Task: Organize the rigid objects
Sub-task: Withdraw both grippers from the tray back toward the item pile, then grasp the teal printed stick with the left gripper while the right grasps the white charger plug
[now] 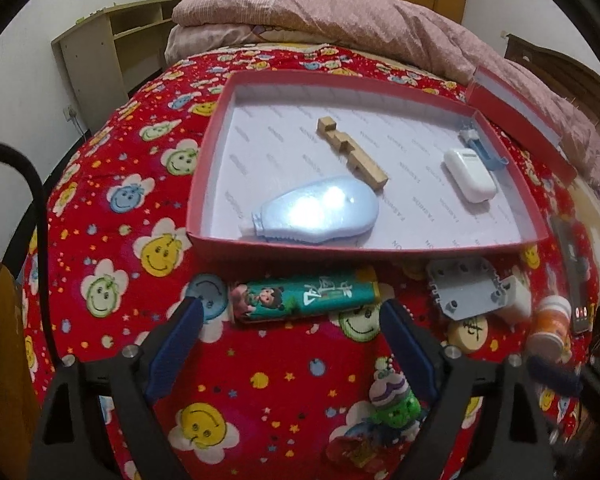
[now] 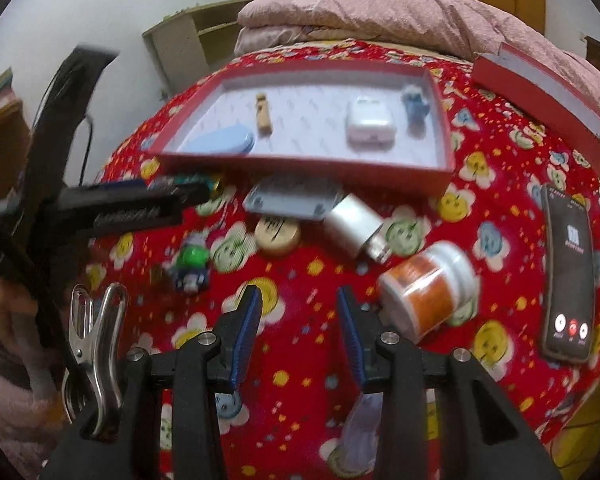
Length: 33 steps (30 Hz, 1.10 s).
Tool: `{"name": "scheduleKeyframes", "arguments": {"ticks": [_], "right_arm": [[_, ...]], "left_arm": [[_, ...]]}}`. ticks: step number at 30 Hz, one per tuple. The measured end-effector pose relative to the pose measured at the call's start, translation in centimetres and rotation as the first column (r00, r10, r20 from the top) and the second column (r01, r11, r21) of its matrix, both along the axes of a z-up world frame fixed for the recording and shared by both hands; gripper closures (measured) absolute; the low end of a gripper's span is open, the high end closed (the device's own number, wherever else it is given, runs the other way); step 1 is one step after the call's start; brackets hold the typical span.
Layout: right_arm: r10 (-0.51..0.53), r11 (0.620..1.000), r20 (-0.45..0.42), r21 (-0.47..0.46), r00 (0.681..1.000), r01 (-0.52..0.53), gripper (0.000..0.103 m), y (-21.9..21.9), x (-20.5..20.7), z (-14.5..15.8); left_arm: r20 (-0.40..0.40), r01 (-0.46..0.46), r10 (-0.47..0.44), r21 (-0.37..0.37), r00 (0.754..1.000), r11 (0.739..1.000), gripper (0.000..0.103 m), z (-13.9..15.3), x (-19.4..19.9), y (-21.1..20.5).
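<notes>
Red cardboard forms the shallow box (image 1: 204, 184) that sits open on the smiley-print bedspread (image 1: 112, 264), and it already holds four things: a pale blue oval case (image 1: 320, 212) near its front wall, a notched wooden puzzle piece (image 1: 352, 152) in the middle, a white earbud-style case (image 1: 470, 178), and a small blue clip-like item (image 1: 478, 144) against the right wall. Judging by that, the sorting is somewhere around the halfway mark. Still lying loose on the bedspread in front of the box are a green printed tube (image 1: 304, 298), a grey plastic bracket (image 1: 466, 288), a white plug adapter (image 2: 356, 224), a round wooden disc (image 2: 278, 232), an orange-labelled jar (image 2: 428, 292) on its side, and a small green figurine (image 1: 396, 400). A phone (image 2: 568, 276) with a lit screen lies well to the right, and the box lid (image 2: 540, 92) rests beyond the box. The left gripper (image 1: 290, 320) hangs just in front of the green tube with its jaws spread wide and nothing between them; the tube looks like its likely next pick. The right gripper (image 2: 298, 300) stands partly open and empty over bare bedspread, with the jar just beside its right finger. At least six loose items remain to go in.
</notes>
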State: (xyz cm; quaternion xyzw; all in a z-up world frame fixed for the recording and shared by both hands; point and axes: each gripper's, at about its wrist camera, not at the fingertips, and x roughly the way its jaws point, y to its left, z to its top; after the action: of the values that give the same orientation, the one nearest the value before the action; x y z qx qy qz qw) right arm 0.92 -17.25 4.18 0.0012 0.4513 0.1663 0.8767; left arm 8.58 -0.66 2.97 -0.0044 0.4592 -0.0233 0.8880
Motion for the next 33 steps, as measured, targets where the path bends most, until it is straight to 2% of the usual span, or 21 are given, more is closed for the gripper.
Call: {"name": "scheduleKeyframes", "arguments": {"ticks": [6, 14, 19, 24, 33], "right_arm": [[0.035, 0.999, 0.004, -0.033, 0.999, -0.035, 0.063, 1.1, -1.0, -1.3], [0.037, 0.999, 0.01, -0.022, 0.999, -0.037, 0.062, 1.3, -1.2, -2.1], [0.042, 0.999, 0.018, -0.011, 0.999, -0.042, 0.058, 1.4, -1.3, -2.3], [0.039, 0.999, 0.025, 0.002, 0.999, -0.04, 0.057, 1.4, -1.5, -2.3], [0.036, 0.999, 0.028, 0.013, 0.999, -0.036, 0.057, 1.3, -1.7, -2.2]], "left_arm": [[-0.002, -0.013, 0.013, 0.006, 1.0, 1.0, 0.009, -0.9, 0.6, -0.3], [0.024, -0.054, 0.055, -0.022, 0.998, 0.998, 0.007, -0.9, 1.0, -0.3], [0.031, -0.057, 0.057, 0.009, 0.998, 0.998, 0.007, -1.1, 1.1, -0.8], [0.047, -0.05, 0.049, 0.03, 0.998, 0.998, 0.018, -1.0, 0.9, -1.0], [0.04, -0.023, 0.021, 0.036, 0.999, 0.999, 0.018, -0.8, -0.2, -0.7]]}}
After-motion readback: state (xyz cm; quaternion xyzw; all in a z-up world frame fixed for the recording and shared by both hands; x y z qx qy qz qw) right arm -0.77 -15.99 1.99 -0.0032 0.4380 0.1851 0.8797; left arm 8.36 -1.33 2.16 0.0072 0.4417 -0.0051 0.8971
